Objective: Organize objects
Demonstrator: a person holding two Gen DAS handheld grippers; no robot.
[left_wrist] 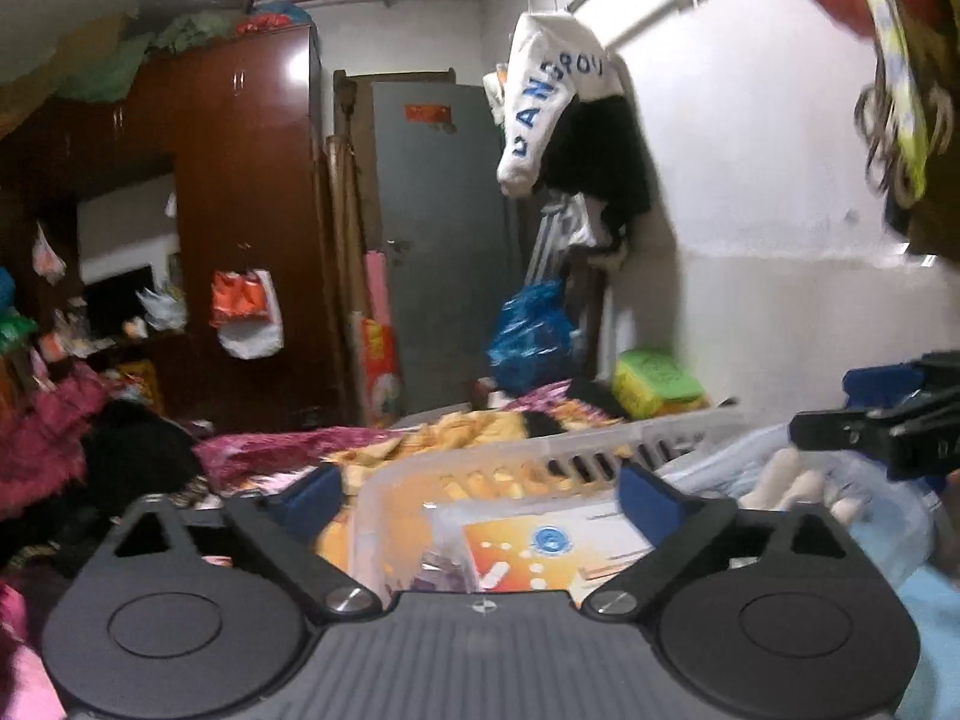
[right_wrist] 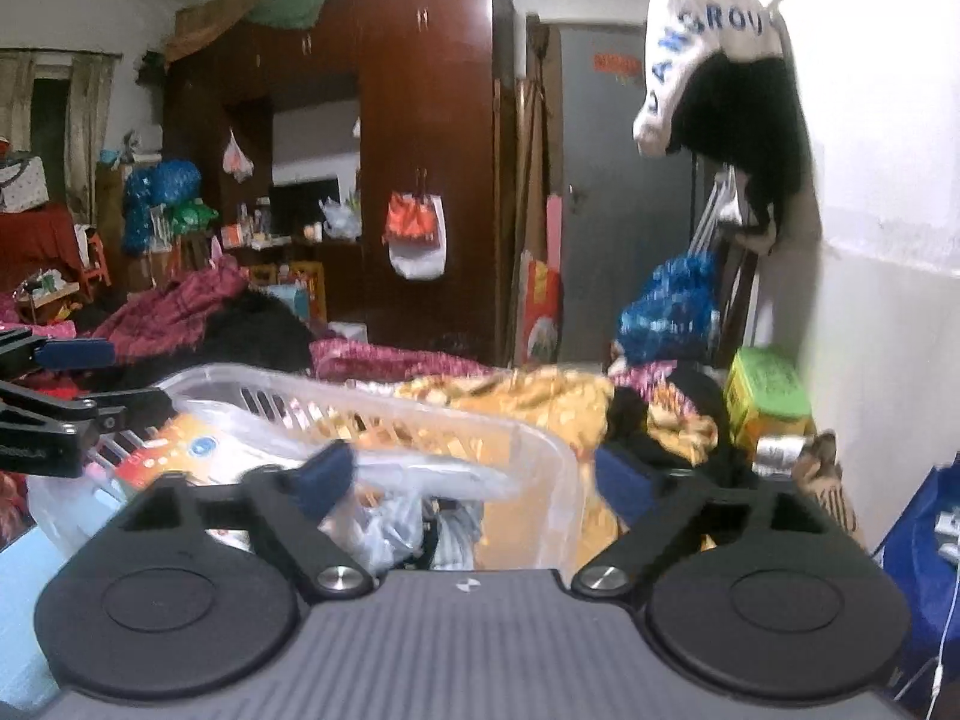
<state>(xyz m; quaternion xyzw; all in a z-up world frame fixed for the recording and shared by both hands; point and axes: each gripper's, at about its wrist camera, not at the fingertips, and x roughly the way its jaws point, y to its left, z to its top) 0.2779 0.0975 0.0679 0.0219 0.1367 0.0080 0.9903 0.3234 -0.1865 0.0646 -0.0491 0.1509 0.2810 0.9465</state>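
Both the left hand-held gripper [left_wrist: 474,495] and the right hand-held gripper [right_wrist: 474,480] are standing wide open and gripping nothing, each hovering at one end of the clear plastic basket [left_wrist: 600,441] that is sitting on the cluttered bed [right_wrist: 528,396]. The basket is holding an orange-and-white box [left_wrist: 558,552] and some bagged items. Judging from this, each side should be centring its pads over the rim before closing, so the basket is lifting level.

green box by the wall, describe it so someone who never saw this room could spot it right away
Start at the white wall on the right and follow it down to the cluttered bed. The green box sits against that wall, beyond the clear plastic basket, below the blue plastic bag. It is the only bright lime green, square-edged thing among soft fabrics.
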